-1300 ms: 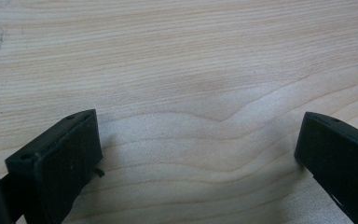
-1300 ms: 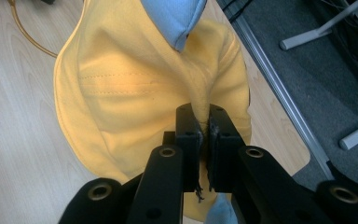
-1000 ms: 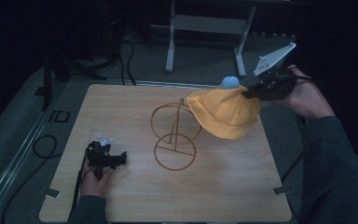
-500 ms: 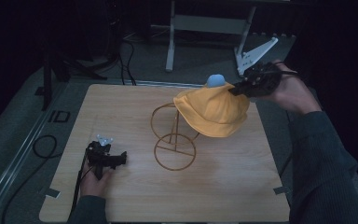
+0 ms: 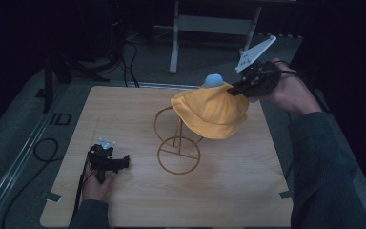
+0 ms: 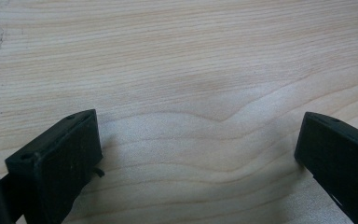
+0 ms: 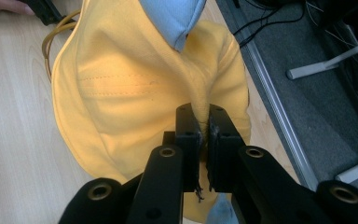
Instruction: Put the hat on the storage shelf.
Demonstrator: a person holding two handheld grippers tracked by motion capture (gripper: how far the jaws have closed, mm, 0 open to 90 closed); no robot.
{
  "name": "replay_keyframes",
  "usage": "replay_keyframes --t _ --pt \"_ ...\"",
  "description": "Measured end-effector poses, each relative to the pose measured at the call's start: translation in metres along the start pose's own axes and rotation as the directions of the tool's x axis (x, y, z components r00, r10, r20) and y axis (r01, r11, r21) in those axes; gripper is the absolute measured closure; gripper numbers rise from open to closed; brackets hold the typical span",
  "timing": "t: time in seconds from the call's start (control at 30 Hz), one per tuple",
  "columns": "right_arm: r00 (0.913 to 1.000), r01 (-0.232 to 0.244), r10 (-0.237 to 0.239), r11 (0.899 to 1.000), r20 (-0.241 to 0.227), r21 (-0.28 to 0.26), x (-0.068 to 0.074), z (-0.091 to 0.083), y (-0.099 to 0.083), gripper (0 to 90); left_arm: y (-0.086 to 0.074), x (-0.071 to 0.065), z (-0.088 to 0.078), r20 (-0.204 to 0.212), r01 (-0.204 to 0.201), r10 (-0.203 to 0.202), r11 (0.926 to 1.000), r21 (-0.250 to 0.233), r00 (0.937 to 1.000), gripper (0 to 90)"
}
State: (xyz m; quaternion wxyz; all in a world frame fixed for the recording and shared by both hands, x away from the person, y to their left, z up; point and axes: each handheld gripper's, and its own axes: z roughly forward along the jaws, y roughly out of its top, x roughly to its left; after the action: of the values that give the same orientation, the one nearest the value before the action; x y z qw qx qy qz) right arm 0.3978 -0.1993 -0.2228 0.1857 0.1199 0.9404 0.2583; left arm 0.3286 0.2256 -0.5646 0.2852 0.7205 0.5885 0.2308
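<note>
The right gripper (image 5: 238, 89) is clamped on a fold of the yellow hat (image 5: 212, 112), its two jaws pinched tight on the cloth in the right gripper view (image 7: 204, 135). It holds the hat in the air above the far right part of the table (image 5: 248, 191), draped beside and partly over the wire stand (image 5: 177, 143). A pale blue lining (image 7: 170, 16) shows at the hat's top. The left gripper (image 5: 107, 162) rests near the table's front left edge, its jaws wide apart over bare wood with nothing between them (image 6: 198, 154).

One hat, one wire stand with what looks like two rings, and two grippers. The front and left of the table lie open; the hat hangs close to the right edge.
</note>
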Motion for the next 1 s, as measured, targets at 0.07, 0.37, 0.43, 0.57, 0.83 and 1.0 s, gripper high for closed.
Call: replay_keyframes --t 0.07,0.37,0.43,0.57,0.83,1.0 --pt "0.9999 0.007 -0.007 1.0 -0.008 -0.005 0.001 0.002 0.004 84.9 0.0 0.0 0.0 0.0 0.0 0.0 1.0 0.0 1.0 0.3" --pt "0.9982 0.053 -0.053 0.999 -0.027 -0.003 0.012 0.017 0.03 84.8 0.0 0.0 0.0 0.001 0.001 -0.001 1.0 0.0 1.0 0.4" --pt "0.9969 0.073 -0.072 0.997 -0.032 0.007 0.016 0.023 0.038 84.8 0.0 0.0 0.0 0.0 0.001 -0.001 1.0 0.0 1.0 0.4" --pt "0.994 0.099 -0.098 0.995 -0.048 0.021 0.025 0.038 0.053 84.2 0.0 0.0 0.0 0.0 0.001 -0.001 1.0 0.0 1.0 0.4" --pt "0.9867 0.134 -0.133 0.991 -0.093 0.003 0.043 0.07 0.075 77.7 0.0 0.0 0.0 0.001 0.003 -0.003 1.0 -0.001 1.0 0.4" --pt "0.9778 0.154 -0.151 0.988 -0.145 0.007 0.053 0.081 0.081 75.9 0.0 0.0 0.0 0.001 0.005 -0.005 1.0 -0.002 1.0 0.4"
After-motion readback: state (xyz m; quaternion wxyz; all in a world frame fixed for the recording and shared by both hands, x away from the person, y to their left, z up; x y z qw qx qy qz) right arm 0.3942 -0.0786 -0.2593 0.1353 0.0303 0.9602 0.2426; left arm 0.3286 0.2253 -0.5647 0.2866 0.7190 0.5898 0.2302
